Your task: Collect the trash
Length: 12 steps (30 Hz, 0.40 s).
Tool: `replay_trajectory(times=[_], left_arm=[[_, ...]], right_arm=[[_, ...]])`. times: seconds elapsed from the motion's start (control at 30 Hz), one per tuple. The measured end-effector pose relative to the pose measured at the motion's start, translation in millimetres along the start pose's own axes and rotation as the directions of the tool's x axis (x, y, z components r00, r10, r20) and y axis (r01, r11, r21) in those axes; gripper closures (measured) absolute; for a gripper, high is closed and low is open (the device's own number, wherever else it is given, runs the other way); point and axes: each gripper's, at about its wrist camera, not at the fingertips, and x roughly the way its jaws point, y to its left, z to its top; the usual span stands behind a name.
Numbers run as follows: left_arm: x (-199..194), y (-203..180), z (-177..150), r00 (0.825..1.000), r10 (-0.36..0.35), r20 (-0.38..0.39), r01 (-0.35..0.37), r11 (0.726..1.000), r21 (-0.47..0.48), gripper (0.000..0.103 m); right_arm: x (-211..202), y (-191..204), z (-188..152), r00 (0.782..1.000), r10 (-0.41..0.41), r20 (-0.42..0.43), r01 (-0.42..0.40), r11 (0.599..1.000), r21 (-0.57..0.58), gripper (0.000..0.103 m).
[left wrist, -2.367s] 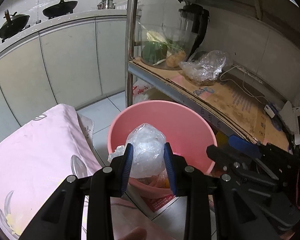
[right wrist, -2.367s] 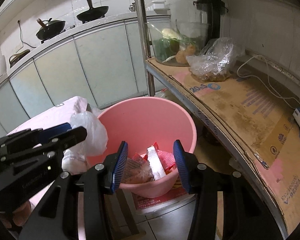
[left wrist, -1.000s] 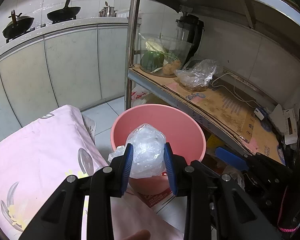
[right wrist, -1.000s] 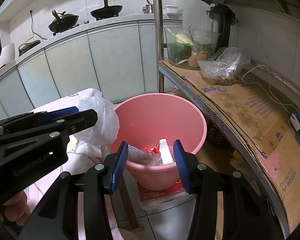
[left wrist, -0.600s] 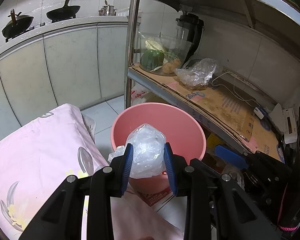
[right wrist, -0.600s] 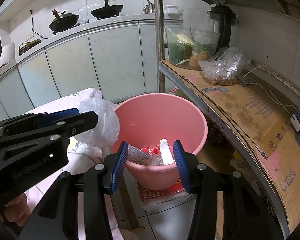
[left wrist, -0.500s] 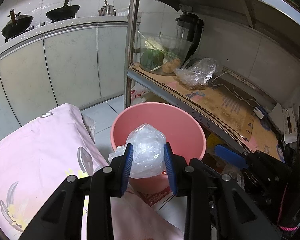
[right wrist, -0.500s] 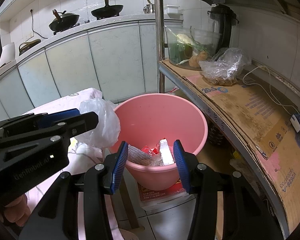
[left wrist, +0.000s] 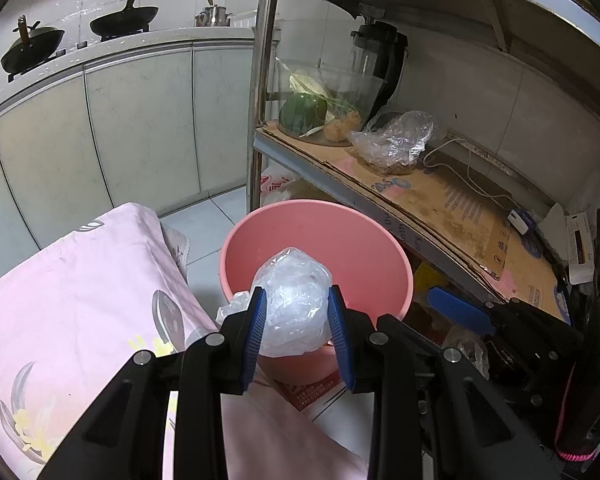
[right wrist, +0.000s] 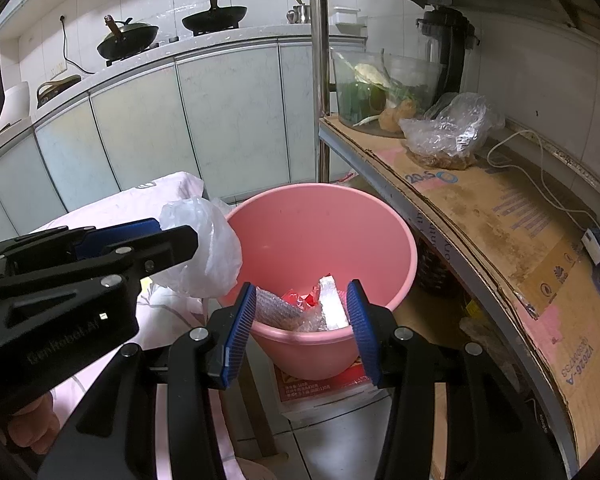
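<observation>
My left gripper is shut on a crumpled clear plastic bag, held at the near rim of a pink plastic bucket. In the right wrist view the same bag bulges from the left gripper just left of the bucket. The bucket holds bubble wrap, red wrappers and a white piece. My right gripper stands open over the bucket's near edge, nothing between its blue pads.
A metal shelf lined with cardboard runs along the right, carrying a glass bowl of vegetables, a plastic bag of food, a blender and a cable. A pink floral cloth covers the surface at left. Kitchen cabinets stand behind.
Since the earliest frames both grippers have drawn back a little from the bucket, with the bag still in the left one. Over the last second nothing has visibly moved.
</observation>
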Motion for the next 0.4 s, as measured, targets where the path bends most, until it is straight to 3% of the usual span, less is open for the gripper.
replay_trajectory(times=[0.4], left_arm=[[1.9,0.7,-1.0,1.000,-0.008,-0.008,0.008,1.000,0.008,0.073]], right_arm=[[3.5,-0.2,-1.6,1.000,0.000,-0.007,0.000,1.000,-0.001,0.055]])
